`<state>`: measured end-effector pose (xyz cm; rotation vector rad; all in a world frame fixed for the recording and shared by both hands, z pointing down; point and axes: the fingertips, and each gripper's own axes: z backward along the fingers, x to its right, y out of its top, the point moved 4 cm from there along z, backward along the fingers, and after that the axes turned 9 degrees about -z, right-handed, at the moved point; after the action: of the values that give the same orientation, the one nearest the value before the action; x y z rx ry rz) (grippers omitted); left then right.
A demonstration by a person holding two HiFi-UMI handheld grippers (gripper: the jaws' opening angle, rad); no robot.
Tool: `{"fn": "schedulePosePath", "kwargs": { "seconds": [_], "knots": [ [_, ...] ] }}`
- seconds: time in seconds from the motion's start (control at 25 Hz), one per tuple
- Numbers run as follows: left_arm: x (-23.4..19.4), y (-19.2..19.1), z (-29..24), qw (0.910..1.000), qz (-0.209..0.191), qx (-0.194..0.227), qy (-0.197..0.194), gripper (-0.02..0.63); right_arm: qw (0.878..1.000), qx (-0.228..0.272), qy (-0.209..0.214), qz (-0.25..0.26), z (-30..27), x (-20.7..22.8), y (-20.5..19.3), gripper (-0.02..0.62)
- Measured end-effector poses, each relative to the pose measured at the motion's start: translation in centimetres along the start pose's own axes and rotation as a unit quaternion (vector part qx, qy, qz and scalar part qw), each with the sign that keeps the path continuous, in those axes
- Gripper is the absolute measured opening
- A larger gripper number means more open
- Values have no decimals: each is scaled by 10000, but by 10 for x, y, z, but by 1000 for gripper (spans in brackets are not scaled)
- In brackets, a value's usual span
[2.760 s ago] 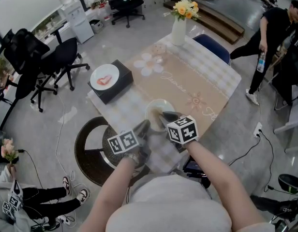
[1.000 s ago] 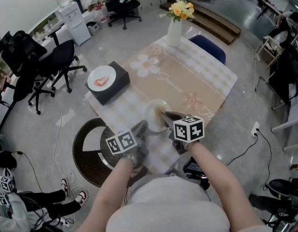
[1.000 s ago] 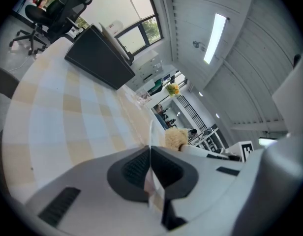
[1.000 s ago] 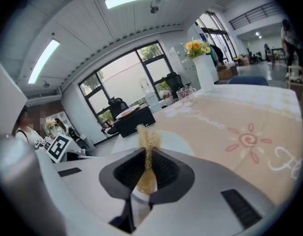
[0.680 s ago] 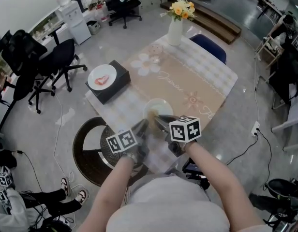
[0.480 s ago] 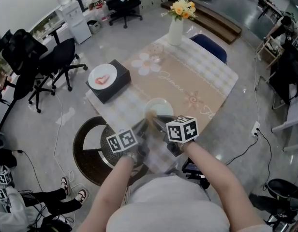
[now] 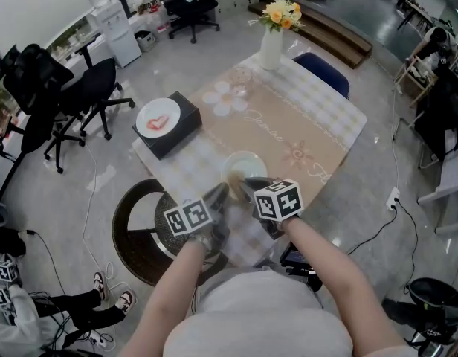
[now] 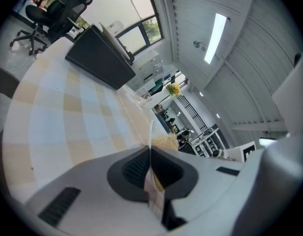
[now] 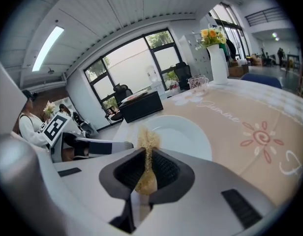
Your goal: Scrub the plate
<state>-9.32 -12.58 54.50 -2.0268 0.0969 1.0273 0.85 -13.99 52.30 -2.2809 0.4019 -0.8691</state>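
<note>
While surveyed from the head view, logged at far left a black rectangular box (image 7: 172,131) at the left edge of the checked tablecloth (image 7: 186,168), bearing a small white dish (image 7: 160,117) with something red on it. Just right of that, found the left gripper (image 7: 216,196) low over the cloth, jaws closed tight on the near-left rim of the round white ceramic plate (image 7: 247,162). Confirmed in the left gripper view: rim seen edge-on as a thin pale line clamped between the dark pads (image 8: 134,168).

Located the plate lying flat near the table's near edge, where the cloth meets the beige floral runner (image 7: 288,129).

Found the right gripper (image 7: 247,188) just beside the left one, pinching a straw-coloured fibrous scrubber (image 9: 147,142) between its jaws. Noted the tuft standing over the plate's near rim. Unable to confirm contact.

Further right and at the far end, recorded a clear glass (image 7: 242,75), a tall white vase (image 7: 272,47) of yellow flowers, and a blue chair seat (image 7: 323,73) beyond the table.
</note>
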Motion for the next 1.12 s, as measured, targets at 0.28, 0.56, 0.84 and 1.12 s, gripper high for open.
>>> {"fn": "schedulePosePath", "kwargs": {
  "seconds": [0.28,0.56,0.84,1.12],
  "knots": [
    [0,1,0,10000,8,-7,2,17,9998,-97,-128,104,4,8,-3,41],
    [1,0,0,10000,3,4,-7,17,9989,-126,-431,149,10,24,-5,41],
    [2,0,1,10000,0,5,-15,17,9957,-128,-859,316,17,39,-4,41],
    [2,0,0,10000,-7,12,-31,17,9900,-60,-1382,274,27,58,-1,41]
  ]
}}
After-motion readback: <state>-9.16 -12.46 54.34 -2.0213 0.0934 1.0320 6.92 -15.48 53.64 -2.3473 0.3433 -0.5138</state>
